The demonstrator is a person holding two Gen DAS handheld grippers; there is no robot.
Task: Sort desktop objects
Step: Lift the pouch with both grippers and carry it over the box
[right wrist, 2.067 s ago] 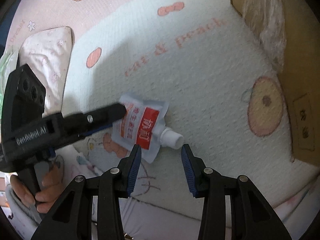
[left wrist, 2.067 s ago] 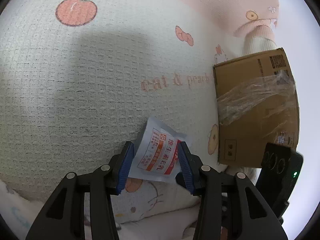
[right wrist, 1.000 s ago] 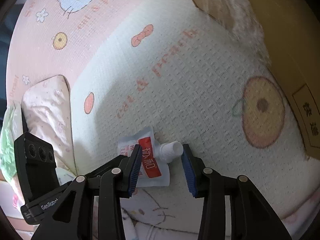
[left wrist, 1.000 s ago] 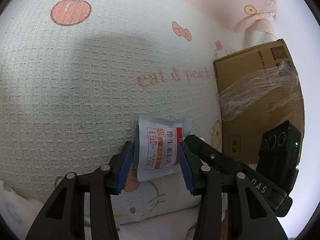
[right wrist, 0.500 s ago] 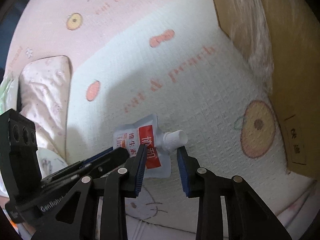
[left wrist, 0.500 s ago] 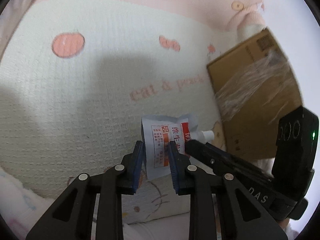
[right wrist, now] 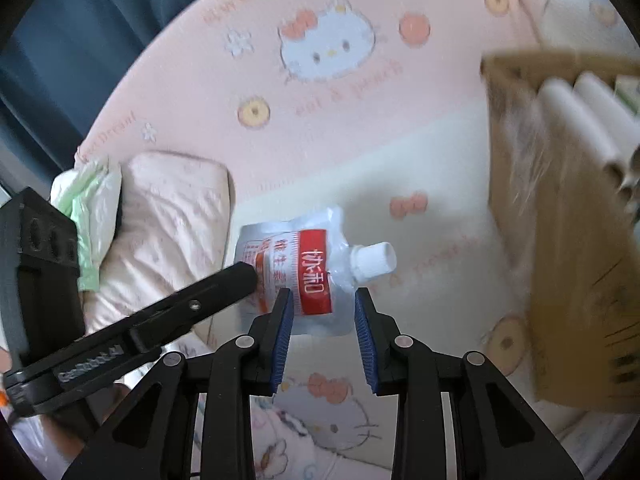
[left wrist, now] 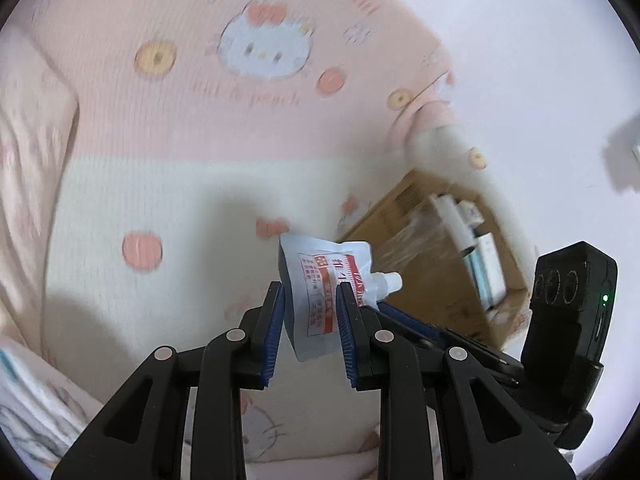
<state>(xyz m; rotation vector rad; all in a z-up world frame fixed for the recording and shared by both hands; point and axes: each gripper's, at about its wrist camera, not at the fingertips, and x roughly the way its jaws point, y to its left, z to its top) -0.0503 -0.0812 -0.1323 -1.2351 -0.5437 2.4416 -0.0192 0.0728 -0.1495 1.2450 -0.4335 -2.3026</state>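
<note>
A white spouted pouch (left wrist: 314, 268) with a red and orange label hangs in the air above the bedspread, its white cap (right wrist: 374, 260) pointing right. My left gripper (left wrist: 310, 294) is shut on the pouch's lower half, blue pads against both sides. My right gripper (right wrist: 323, 300) is shut on the same pouch (right wrist: 298, 258) near the spout end. In the right wrist view a finger of the left gripper (right wrist: 224, 284) reaches in from the left to the pouch. The pouch's bottom edge is hidden behind the fingers.
An open cardboard box (left wrist: 432, 280) (right wrist: 568, 248), with clear tape on its side, stands to the right and holds white tubes (right wrist: 592, 120) and small cartons. A pink and cream cat-print bedspread (left wrist: 160, 208) lies below. A pillow (right wrist: 172, 220) and a green-white pack (right wrist: 92, 200) sit at left.
Both grippers closed on the pouch and rose with it off the bedspread. The bedspread now looks farther away, and the inside of the box has come into view.
</note>
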